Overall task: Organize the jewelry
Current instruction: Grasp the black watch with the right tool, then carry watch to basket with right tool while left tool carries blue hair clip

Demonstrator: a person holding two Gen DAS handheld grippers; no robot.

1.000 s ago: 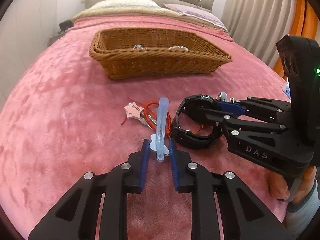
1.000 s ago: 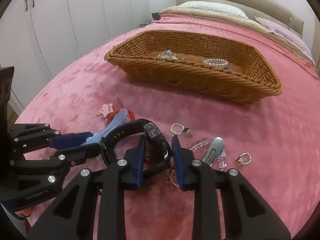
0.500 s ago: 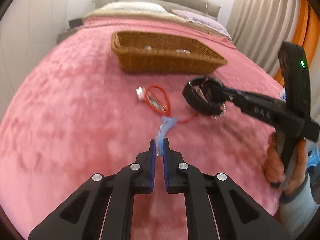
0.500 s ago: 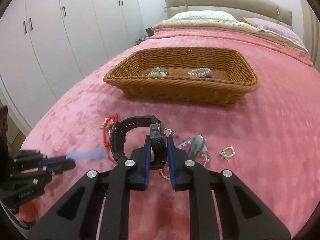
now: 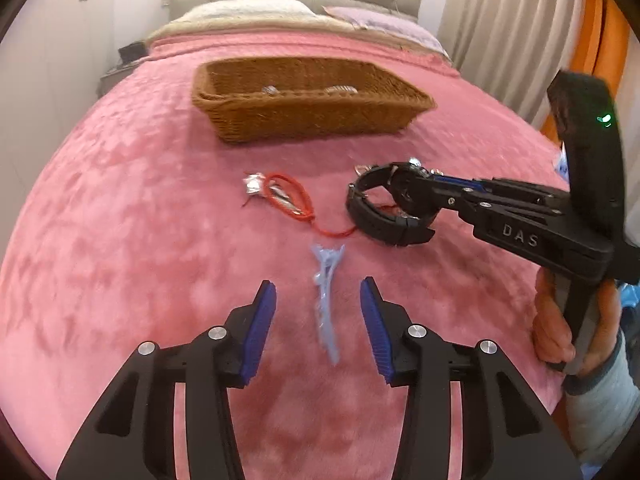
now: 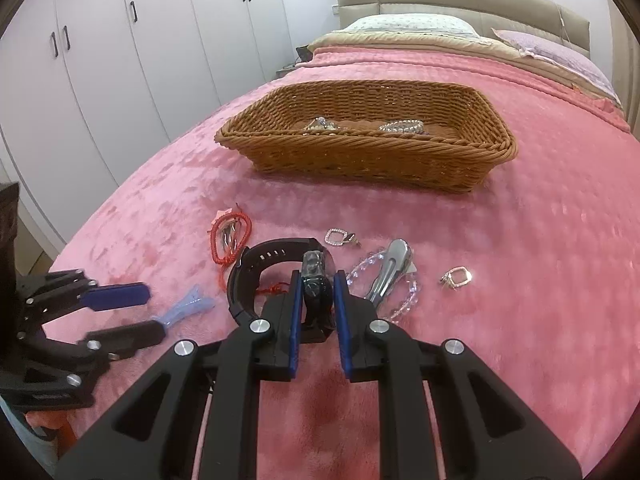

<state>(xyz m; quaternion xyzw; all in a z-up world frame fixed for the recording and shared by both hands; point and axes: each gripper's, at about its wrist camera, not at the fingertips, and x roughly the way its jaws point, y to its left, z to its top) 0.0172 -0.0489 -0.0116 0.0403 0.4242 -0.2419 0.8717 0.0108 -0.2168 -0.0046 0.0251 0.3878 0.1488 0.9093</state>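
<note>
My right gripper point(image 6: 316, 276) is shut on a black watch point(image 6: 276, 256), also seen in the left wrist view point(image 5: 384, 220), held just above the pink bedspread. My left gripper point(image 5: 318, 292) is open, its jaws on either side of a pale blue hair clip point(image 5: 326, 284) that lies loose between them; the clip also shows in the right wrist view point(image 6: 188, 306). A red cord bracelet with a star charm point(image 5: 284, 196) lies beyond the clip. A brown wicker basket point(image 6: 360, 160) stands farther back, with a silver piece point(image 6: 320, 124) and a bead bracelet point(image 6: 402, 126) inside.
On the bedspread right of the watch lie a silver hair clip point(image 6: 390, 268) on a clear bead bracelet point(image 6: 404, 300), and two square rhinestone earrings point(image 6: 338, 237) point(image 6: 456, 278). White wardrobes point(image 6: 120, 60) stand at the left, pillows and headboard point(image 6: 440, 0) at the back.
My left gripper has opened and let go of the blue hair clip, which now lies on the bedspread. My right gripper has stayed shut on the watch and sunk slightly.
</note>
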